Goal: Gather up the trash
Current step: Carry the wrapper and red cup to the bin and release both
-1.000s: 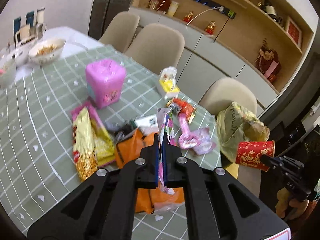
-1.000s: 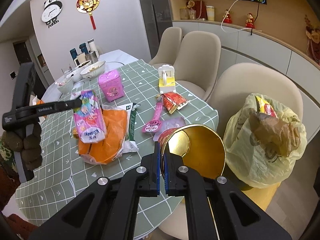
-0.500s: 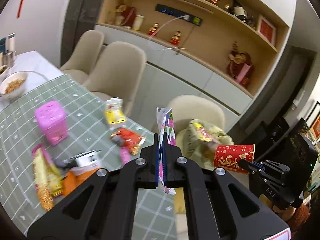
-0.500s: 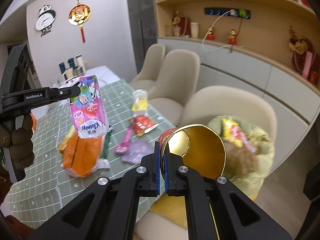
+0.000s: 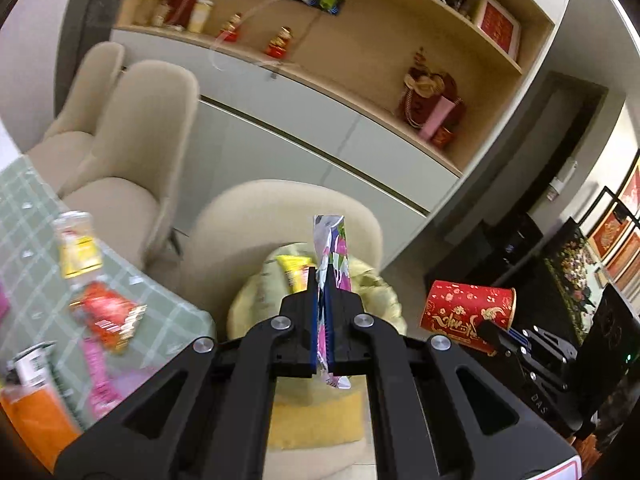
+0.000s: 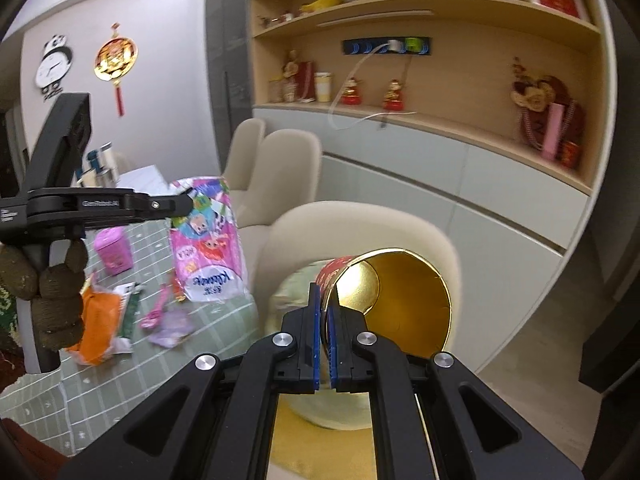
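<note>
My left gripper (image 5: 323, 320) is shut on a pink printed tissue wrapper (image 5: 331, 252) and holds it in the air above the pale green trash bag (image 5: 376, 284) on the chair seat. The wrapper also shows in the right wrist view (image 6: 206, 240), pinched by the left gripper (image 6: 182, 204). My right gripper (image 6: 325, 336) is shut on the rim of a red paper cup with a gold inside (image 6: 396, 292). The cup also shows in the left wrist view (image 5: 466, 312), right of the bag. The bag in the right wrist view (image 6: 292, 288) is mostly hidden behind the cup.
The green checked table (image 5: 24, 224) at left carries more litter: a red wrapper (image 5: 106, 316), an orange packet (image 6: 100, 320), a pink wrapper (image 6: 156, 312), a yellow-and-white item (image 5: 78, 248) and a pink box (image 6: 114, 250). Beige chairs (image 5: 132, 152) stand around. A cabinet wall (image 5: 304, 128) is behind.
Both grippers have swung right, away from the table toward the chair with the trash bag. The wrapper now hangs over the bag. The cup has come closer to the bag.
</note>
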### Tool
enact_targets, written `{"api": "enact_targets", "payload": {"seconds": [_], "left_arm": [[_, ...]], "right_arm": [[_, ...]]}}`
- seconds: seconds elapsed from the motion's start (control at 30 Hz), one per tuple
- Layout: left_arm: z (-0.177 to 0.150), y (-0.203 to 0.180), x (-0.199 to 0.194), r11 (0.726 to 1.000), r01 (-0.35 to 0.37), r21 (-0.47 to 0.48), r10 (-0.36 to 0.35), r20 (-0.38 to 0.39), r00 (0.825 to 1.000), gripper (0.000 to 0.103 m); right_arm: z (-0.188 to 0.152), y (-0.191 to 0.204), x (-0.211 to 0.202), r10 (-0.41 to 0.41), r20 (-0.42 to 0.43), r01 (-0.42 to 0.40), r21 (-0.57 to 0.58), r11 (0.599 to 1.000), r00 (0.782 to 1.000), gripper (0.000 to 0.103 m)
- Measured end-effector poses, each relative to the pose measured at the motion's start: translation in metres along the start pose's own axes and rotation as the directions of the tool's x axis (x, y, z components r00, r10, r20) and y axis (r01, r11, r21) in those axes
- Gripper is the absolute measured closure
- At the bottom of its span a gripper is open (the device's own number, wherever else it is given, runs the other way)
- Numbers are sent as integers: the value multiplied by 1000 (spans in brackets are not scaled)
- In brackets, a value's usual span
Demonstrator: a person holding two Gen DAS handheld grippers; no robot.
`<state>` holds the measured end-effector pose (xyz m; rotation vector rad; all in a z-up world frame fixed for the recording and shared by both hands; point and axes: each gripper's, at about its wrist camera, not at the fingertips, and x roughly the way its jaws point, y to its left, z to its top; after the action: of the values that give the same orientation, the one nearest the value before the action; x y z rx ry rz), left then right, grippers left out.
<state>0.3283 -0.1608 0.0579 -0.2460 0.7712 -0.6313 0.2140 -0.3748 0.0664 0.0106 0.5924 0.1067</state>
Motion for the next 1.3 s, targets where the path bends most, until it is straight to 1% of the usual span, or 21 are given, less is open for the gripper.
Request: {"api": "enact_targets", "payload": {"seconds": [0.13, 0.17, 0.27, 0.3, 0.37, 0.4, 0.43, 0.47, 0.53, 0.6, 0.63, 0.67, 0.7, 0.73, 0.8, 0.87, 0.97, 1.03, 1.13, 1.2, 1.3], "left_arm": [[14, -22, 56, 999, 16, 31, -15, -19, 1000, 101], [17, -28, 78, 999, 14, 44, -13, -34, 999, 101], [17, -39, 126, 996, -11, 94, 18, -73, 997, 101], [16, -42, 144, 992, -33, 119, 45, -97, 994, 101], [7, -42, 180, 983, -81, 166, 112, -183, 977, 101], [0, -42, 194, 978, -102, 180, 143, -232, 962, 101], [-11, -40, 211, 974, -117, 192, 173, -306, 936, 101], [-20, -38, 219, 974, -119, 195, 184, -356, 916, 101], [-37, -35, 225, 976, -110, 187, 180, -423, 888, 101], [-45, -33, 221, 979, -99, 177, 169, -440, 882, 101], [-46, -32, 217, 981, -98, 169, 164, -437, 884, 101], [-45, -29, 210, 984, -100, 150, 154, -421, 894, 100], [-43, -26, 204, 986, -101, 131, 146, -406, 902, 91], [-39, -24, 197, 989, -102, 108, 137, -388, 911, 77], [-30, -18, 178, 991, -112, 75, 131, -336, 933, 68], [-18, -16, 160, 988, -135, 71, 150, -282, 948, 68], [-7, -7, 132, 982, -186, 42, 191, -193, 962, 62], [-4, -1, 114, 977, -214, 25, 215, -138, 967, 58], [-8, 4, 88, 961, -275, 10, 275, -55, 960, 55], [-15, 5, 73, 953, -304, 3, 303, -36, 952, 55], [-26, 12, 58, 947, -320, -21, 319, -40, 947, 55]], "right_arm": [[-2, -49, 3, -47, 11, 46, 50, 998, 999, 98], [-2, -61, 4, -56, 11, 55, 64, 996, 998, 98], [-1, -89, 11, -76, 6, 75, 92, 993, 997, 98], [0, -95, 14, -79, 1, 78, 96, 992, 997, 98], [0, -108, 24, -77, -18, 79, 98, 992, 997, 98], [1, -111, 28, -75, -24, 77, 97, 992, 997, 98], [1, -115, 34, -68, -33, 71, 93, 993, 997, 98], [1, -116, 38, -61, -39, 64, 89, 994, 997, 98], [1, -119, 50, -41, -53, 46, 87, 995, 998, 98], [1, -121, 63, -12, -67, 18, 93, 995, 998, 98], [1, -120, 68, -2, -71, 9, 96, 995, 997, 98], [2, -119, 75, 14, -77, -7, 99, 995, 997, 98], [3, -117, 80, 31, -80, -22, 103, 994, 996, 98], [5, -113, 87, 55, -84, -46, 108, 993, 995, 98], [8, -103, 99, 99, -88, -89, 110, 990, 991, 98], [12, -95, 108, 136, -92, -126, 105, 986, 986, 98], [16, -75, 127, 208, -110, -196, 105, 975, 972, 98], [16, -63, 147, 271, -140, -254, 125, 959, 952, 98], [8, -49, 175, 340, -205, -310, 162, 937, 918, 98], [-2, -41, 194, 357, -264, -317, 181, 931, 896, 98], [-24, -34, 217, 337, -357, -291, 176, 940, 872, 98]]}}
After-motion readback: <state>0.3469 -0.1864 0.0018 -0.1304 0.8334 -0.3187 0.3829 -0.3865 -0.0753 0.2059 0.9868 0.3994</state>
